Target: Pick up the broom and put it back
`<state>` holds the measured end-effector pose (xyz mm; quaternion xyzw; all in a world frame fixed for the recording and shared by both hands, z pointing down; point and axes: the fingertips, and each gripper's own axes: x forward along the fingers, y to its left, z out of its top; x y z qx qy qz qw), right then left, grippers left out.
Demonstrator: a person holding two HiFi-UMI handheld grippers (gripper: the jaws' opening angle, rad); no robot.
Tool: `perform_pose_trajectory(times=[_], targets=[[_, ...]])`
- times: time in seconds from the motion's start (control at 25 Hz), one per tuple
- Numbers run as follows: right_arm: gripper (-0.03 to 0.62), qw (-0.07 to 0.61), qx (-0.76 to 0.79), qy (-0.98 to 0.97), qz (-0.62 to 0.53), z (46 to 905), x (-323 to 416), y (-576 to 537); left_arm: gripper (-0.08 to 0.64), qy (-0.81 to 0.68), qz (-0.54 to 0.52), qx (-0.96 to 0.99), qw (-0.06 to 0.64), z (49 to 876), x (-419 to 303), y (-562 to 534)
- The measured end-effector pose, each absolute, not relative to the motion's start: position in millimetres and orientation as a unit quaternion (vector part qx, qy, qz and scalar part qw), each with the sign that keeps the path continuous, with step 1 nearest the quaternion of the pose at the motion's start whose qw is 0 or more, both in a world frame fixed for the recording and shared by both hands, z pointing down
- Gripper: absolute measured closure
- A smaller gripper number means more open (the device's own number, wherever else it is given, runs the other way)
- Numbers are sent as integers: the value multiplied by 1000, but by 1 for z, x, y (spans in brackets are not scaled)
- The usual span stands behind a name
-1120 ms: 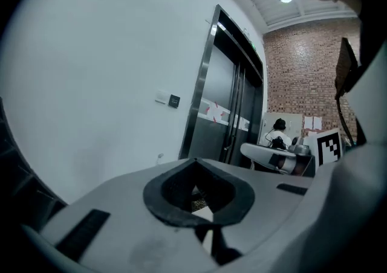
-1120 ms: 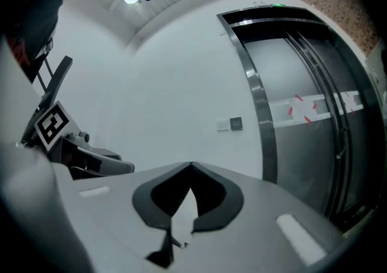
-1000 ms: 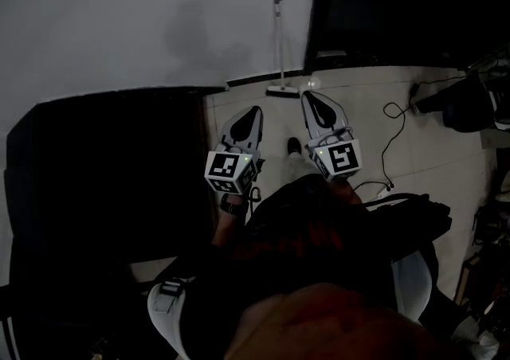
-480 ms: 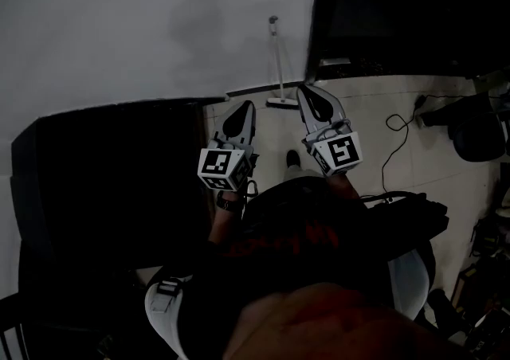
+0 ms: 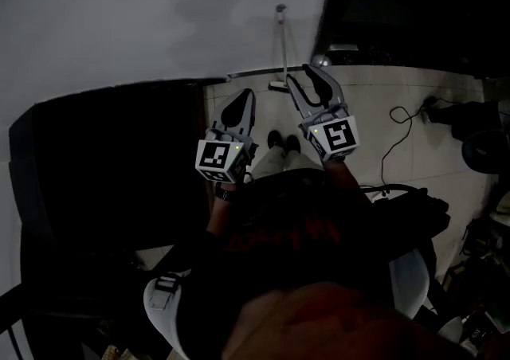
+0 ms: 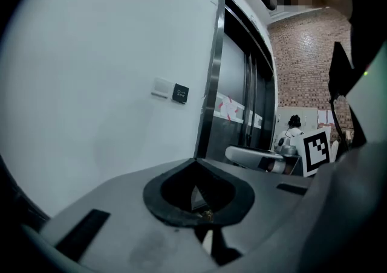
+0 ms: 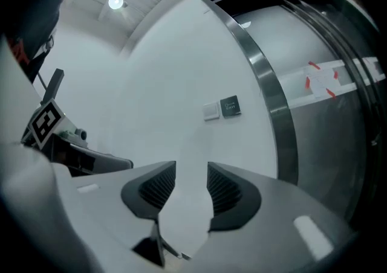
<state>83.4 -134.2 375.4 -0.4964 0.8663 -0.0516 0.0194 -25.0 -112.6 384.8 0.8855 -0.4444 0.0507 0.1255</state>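
The broom [image 5: 280,46] stands upright against the white wall, its small head [image 5: 277,87] on the pale floor. In the head view my right gripper [image 5: 310,81] sits just right of the broom head. Its jaws are opening, and in the right gripper view [image 7: 191,176] only bare wall shows between the ribbed pads. My left gripper [image 5: 244,101] is lower and to the left of the broom, over the floor, with its jaws shut. The left gripper view [image 6: 199,198] shows the pads together and nothing held. Neither gripper view shows the broom.
A large black block [image 5: 103,167] fills the left side beside my left gripper. A dark doorway with a steel frame [image 7: 269,90] lies right of the broom. Wall switches [image 7: 221,109] are on the wall. A cable [image 5: 392,147] and dark bags [image 5: 476,134] lie at right. The person's shoes [image 5: 280,142] are below the grippers.
Both grippers have moved forward toward the wall and the broom. The right gripper's jaws, shut in the earlier frames, now stand apart. The left stays shut.
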Motion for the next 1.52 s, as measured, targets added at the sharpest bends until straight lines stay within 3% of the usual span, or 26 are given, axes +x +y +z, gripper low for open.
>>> perform_pose_trajectory(times=[0.56,0.84,1.52], targets=[[428,-58,-534,833,-133,535,81,-230,555,-449,102,873,162,477,-57,-186],[414,-100,-562,800,-186,650,112,-284,555,-449,154,851,223,544,-46,-201],[391,-215,-545,775,-236,881,100,-364,555,-453,163,833,273,619,-60,-189]])
